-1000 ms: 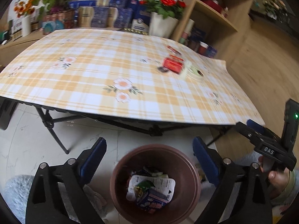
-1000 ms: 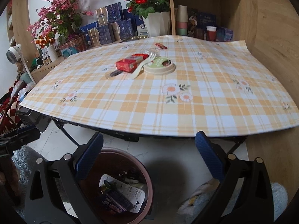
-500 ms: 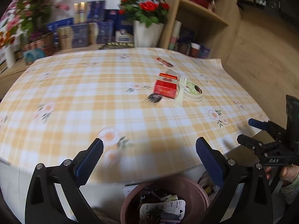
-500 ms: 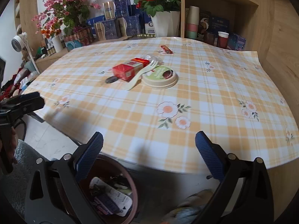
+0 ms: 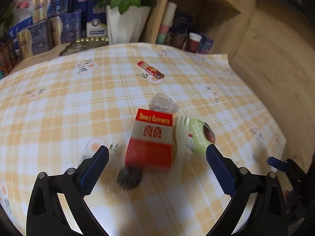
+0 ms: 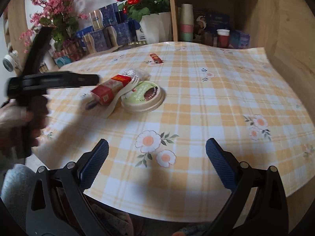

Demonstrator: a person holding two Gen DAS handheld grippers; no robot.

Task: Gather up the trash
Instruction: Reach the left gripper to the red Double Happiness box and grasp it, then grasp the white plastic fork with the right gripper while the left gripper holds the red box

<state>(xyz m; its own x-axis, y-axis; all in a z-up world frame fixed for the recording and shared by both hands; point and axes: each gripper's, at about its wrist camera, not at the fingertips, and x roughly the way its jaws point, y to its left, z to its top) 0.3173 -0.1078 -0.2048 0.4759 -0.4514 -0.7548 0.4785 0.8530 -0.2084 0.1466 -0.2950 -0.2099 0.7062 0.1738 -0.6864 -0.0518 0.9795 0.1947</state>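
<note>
A red cigarette pack [image 5: 151,139] [image 6: 111,89] lies mid-table, a white plastic fork [image 6: 123,94] leaning on it. A round green-topped lid [image 5: 198,134] [image 6: 143,96] sits to its right, a dark cap [image 5: 129,177] in front, crumpled clear plastic [image 5: 162,102] behind. A small red wrapper [image 5: 150,70] [image 6: 155,58] lies farther back. My left gripper [image 5: 156,167] is open, close above the pack, nothing between its fingers. My right gripper [image 6: 156,163] is open over the table's near edge. In the right wrist view the left gripper [image 6: 59,80] reaches toward the pack.
The table wears a yellow checked cloth [image 6: 216,102]. White vase of red roses [image 5: 124,17], blue boxes [image 5: 59,27] and a wooden shelf with cups [image 6: 186,25] stand behind. A brown bin [image 6: 110,222] with trash peeks under the near edge.
Both grippers rose from the bin and advanced over the table. The left one moved close to the cigarette pack. Both stayed open.
</note>
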